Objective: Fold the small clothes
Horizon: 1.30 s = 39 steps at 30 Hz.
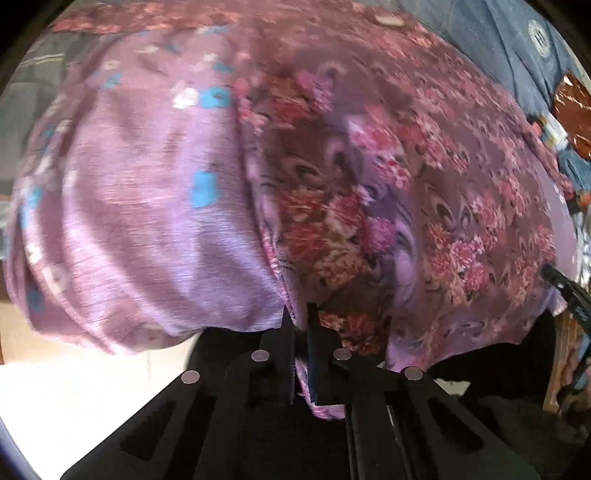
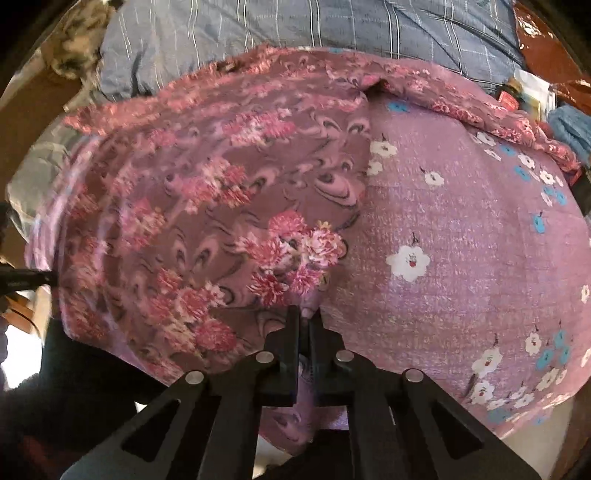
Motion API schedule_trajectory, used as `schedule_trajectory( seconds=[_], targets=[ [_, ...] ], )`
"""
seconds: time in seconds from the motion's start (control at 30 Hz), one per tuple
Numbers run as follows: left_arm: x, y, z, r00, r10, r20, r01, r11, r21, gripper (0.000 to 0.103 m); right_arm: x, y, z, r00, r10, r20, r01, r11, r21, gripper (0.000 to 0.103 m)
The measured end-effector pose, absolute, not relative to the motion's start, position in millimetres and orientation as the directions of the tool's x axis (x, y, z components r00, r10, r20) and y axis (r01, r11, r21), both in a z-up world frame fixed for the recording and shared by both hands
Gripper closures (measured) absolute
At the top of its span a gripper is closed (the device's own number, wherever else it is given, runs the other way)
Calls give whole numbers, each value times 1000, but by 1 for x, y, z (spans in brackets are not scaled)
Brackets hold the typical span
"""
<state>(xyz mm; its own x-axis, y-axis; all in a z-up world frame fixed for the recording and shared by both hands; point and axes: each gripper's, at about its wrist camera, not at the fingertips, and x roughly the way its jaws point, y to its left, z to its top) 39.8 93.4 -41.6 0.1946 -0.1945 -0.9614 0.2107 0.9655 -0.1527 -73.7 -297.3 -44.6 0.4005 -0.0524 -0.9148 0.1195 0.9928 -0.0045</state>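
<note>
Mauve floral garment [image 2: 258, 206] — blue plaid bedsheet [image 2: 295, 33].

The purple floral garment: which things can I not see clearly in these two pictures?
- Purple floral garment: full shape unknown; it fills both views.
- Left wrist view: motion blur smears the plain lilac fabric.
- Left gripper, right gripper: cloth covers the fingertips.
- Blue bedding: mostly hidden behind the garment.
</note>
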Motion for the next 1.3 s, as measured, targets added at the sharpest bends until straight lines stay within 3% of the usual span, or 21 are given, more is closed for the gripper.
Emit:
schedule_trajectory(
  seconds=[0.17, 0.33, 0.43, 0.5, 0.57, 0.63, 0.67, 0.87, 1.03, 1.17, 1.3],
  targets=[
    [20, 133, -2, 328, -99, -939, 137, 989, -56, 99, -93, -318, -7, 508, 13, -861, 159, 981, 108, 100],
    [27, 160, -25, 244, -62, -968, 45, 998, -52, 98, -99, -345, -24, 443, 10, -897, 238, 963, 128, 102],
    [25, 158, -12, 273, -52, -961, 74, 997, -33, 98, -95, -349, -36, 397, 19, -917, 270, 953, 137, 102],
    [23, 149, 5, 333, -46, -942, 119, 993, -7, 95, -96, -354, -29, 414, 21, -910, 279, 949, 149, 95],
    [23, 132, 21, 373, -54, -926, 161, 987, 7, 86, -98, -362, -18, 443, 10, -897, 298, 942, 158, 95],
    [19, 113, 37, 406, -75, -911, 198, 980, 8, 49, -97, -371, -8, 471, -1, -882, 316, 934, 168, 94],
    [19, 102, 40, 421, -82, -903, 210, 978, 9, 46, -95, -374, -6, 479, -7, -878, 326, 930, 171, 92],
    [50, 11, 52, 409, -169, -897, 363, 932, -11, 46, -81, -440, 9, 523, -101, -846, 474, 859, 191, 73],
    [103, -58, 41, 406, -188, -895, 431, 903, 6, 46, -58, -515, 24, 518, -253, -817, 640, 748, 174, 67],
    [148, -104, 24, 427, -207, -880, 421, 907, -9, 46, -26, -565, 29, 532, -303, -791, 713, 665, 225, 49],
    [179, -129, 7, 418, -247, -875, 419, 906, -56, 46, 2, -600, 17, 516, -331, -790, 771, 582, 259, 50]
  ],
)
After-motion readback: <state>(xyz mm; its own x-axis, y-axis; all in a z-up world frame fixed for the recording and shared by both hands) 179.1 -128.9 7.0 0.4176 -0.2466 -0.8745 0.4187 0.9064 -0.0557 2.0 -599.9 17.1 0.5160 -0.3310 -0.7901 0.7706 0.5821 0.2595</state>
